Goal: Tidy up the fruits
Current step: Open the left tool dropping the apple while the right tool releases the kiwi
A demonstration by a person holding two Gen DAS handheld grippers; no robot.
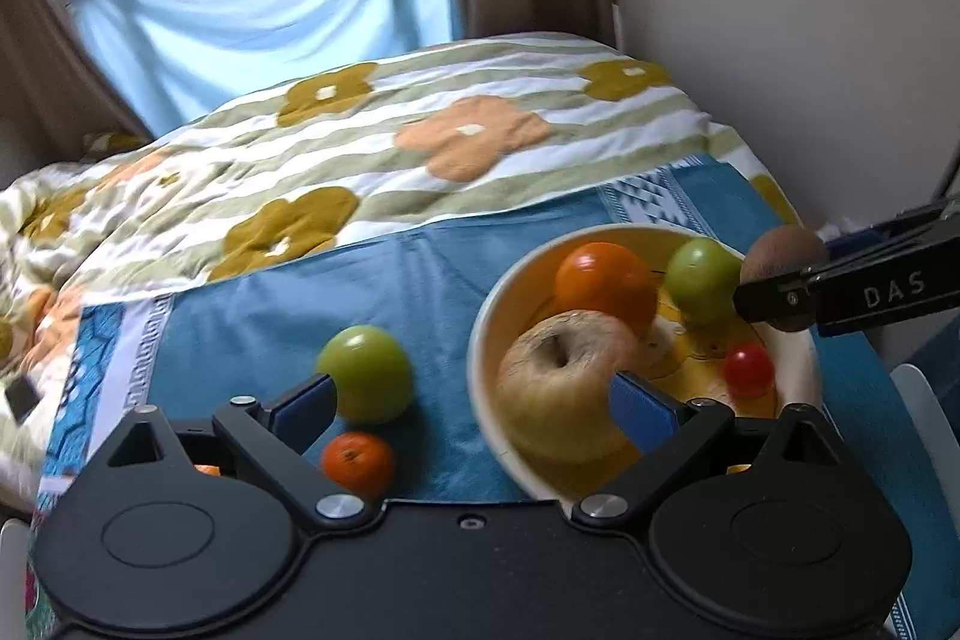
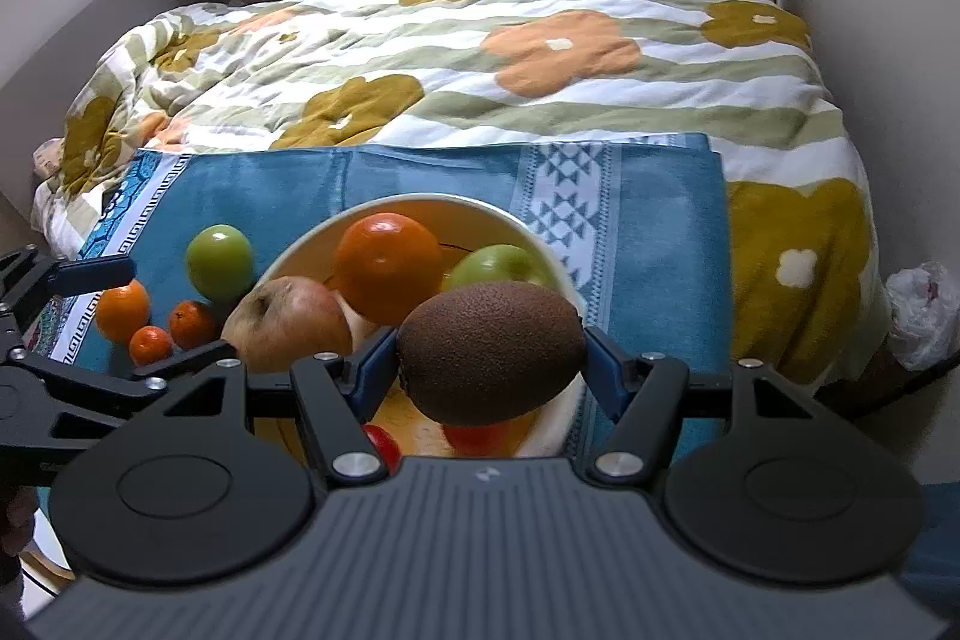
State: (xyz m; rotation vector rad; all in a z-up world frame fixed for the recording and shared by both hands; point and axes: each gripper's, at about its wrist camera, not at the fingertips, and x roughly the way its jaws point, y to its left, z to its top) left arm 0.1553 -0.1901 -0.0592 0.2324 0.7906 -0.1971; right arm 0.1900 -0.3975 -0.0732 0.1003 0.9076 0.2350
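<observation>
A white and yellow bowl (image 1: 485, 340) (image 2: 288, 256) on a blue cloth holds a pale apple (image 1: 558, 382) (image 2: 288, 322), an orange (image 1: 606, 283) (image 2: 387, 265), a green fruit (image 1: 702, 277) (image 2: 498, 265) and a small red tomato (image 1: 747, 370) (image 2: 384, 445). My right gripper (image 2: 489, 352) is shut on a brown kiwi (image 2: 492, 349) (image 1: 780, 253) above the bowl's right rim. My left gripper (image 1: 474, 406) is open and empty, one finger beside a loose green fruit (image 1: 369, 373) (image 2: 219, 259), the other over the bowl. A tangerine (image 1: 358, 463) (image 2: 192, 322) lies on the cloth.
Two more oranges (image 2: 123, 310) (image 2: 150, 345) lie left of the bowl. The blue cloth (image 1: 420, 274) (image 2: 654, 244) covers a small table against a bed with a flowered quilt (image 2: 540, 58). A wall stands on the right, curtains behind. A white plastic bag (image 2: 921, 307) lies at the right.
</observation>
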